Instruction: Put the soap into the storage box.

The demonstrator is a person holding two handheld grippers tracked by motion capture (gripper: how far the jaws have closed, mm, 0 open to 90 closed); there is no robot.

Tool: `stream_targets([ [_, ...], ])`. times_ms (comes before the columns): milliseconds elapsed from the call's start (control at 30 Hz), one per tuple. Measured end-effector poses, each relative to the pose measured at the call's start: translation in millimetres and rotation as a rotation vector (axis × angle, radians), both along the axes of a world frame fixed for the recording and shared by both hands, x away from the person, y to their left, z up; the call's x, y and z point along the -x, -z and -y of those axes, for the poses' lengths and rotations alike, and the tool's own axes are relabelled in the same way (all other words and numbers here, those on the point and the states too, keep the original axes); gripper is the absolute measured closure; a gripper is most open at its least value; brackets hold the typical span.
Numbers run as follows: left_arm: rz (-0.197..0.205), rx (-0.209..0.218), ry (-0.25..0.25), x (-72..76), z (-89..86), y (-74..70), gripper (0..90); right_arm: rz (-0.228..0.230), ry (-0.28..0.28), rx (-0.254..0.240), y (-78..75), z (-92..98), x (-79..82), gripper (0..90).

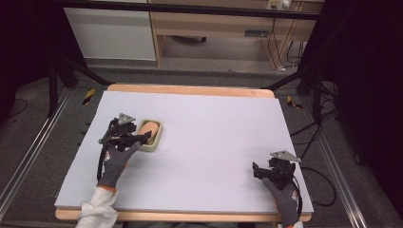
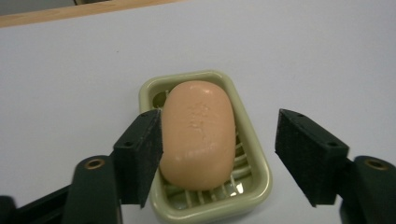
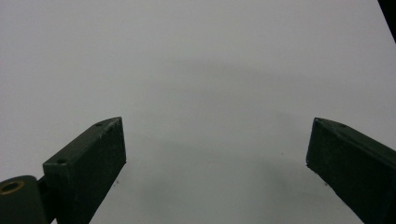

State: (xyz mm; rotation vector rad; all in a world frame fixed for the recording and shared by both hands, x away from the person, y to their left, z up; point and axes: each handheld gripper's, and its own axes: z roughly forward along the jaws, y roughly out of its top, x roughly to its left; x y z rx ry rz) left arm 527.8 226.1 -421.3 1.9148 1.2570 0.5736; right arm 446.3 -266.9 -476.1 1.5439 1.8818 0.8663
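While the left tool [image 2: 217, 154] hangs over the left part of the worktop [image 1: 214, 137], its two black jaws stand apart on either side of a peach-coloured bar of soap [image 2: 200, 133] that lies in a pale green soap dish [image 2: 254, 175]. Seen from the left gripper view, one pad sits just beside the soap's flank, perhaps brushing it, though the angle is too shallow to be sure, and the other pad is well clear of both soap and dish, so nothing is clamped. Ribs of the dish floor show at the near end of the soap, and the bar lies lengthwise along the dish, covering most of its floor. From the high view the dish [image 1: 158, 140] rests flat on the lavender sheet that covers the worktop, left of centre and about midway between the near and far edges, with the soap [image 1: 147, 128] inside it and the left tool [image 1: 140, 138] reaching in from the near left, held by a gloved hand [image 1: 115, 164]. Over at the near right corner, the right tool [image 1: 256, 171] sits low above the sheet in the other gloved hand [image 1: 283, 197], well apart from the dish. Its jaws are spread wide in the right gripper view [image 3: 217, 154], with bare lavender sheet between them.
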Motion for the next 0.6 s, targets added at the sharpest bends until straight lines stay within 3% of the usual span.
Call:
stream_targets([
  [400,-0.019,-0.014,-0.012,42.0,-28.1,23.5,18.0,-0.005,0.045,0.017,0.2,9.5,1.2,5.0],
  [600,-0.059,-0.033,-0.042,57.1,-42.9,39.5,17.7,-0.005,0.057,0.028,0.6,12.3,1.2,4.9],
])
